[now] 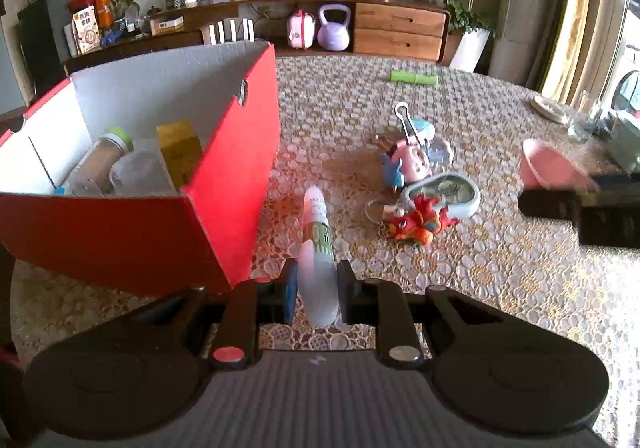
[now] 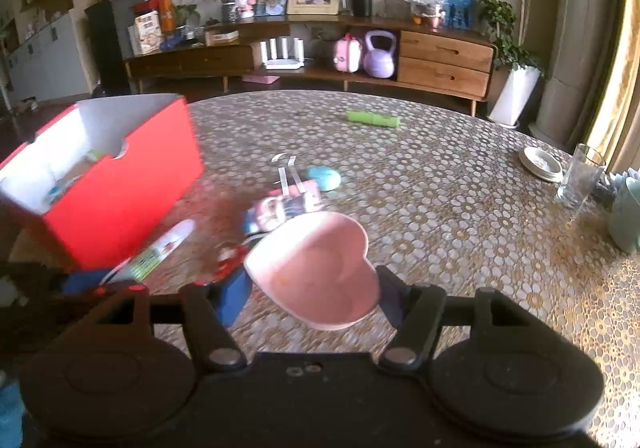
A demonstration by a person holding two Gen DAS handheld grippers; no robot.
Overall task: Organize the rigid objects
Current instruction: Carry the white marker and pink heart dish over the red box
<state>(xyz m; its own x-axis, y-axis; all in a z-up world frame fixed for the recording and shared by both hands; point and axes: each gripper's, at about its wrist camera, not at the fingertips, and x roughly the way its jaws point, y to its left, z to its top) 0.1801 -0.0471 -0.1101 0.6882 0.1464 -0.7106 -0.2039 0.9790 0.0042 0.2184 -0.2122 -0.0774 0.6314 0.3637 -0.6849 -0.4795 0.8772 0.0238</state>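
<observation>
Pink heart dish (image 2: 316, 272) | clamped in right gripper (image 2: 314, 294) | above table (image 2: 460, 207)

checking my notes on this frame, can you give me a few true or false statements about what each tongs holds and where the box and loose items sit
1. The left tongs are shut on a white tube with a green label. True.
2. The right tongs hold a green cylinder. False: they hold a pink heart-shaped dish; the green cylinder lies far back on the table.
3. The red box is empty. False: a green-capped jar and a yellow carton are inside.
4. A red fish toy lies on the lace tablecloth. True.
5. The drinking glass lies on its side. False: it stands upright.
</observation>
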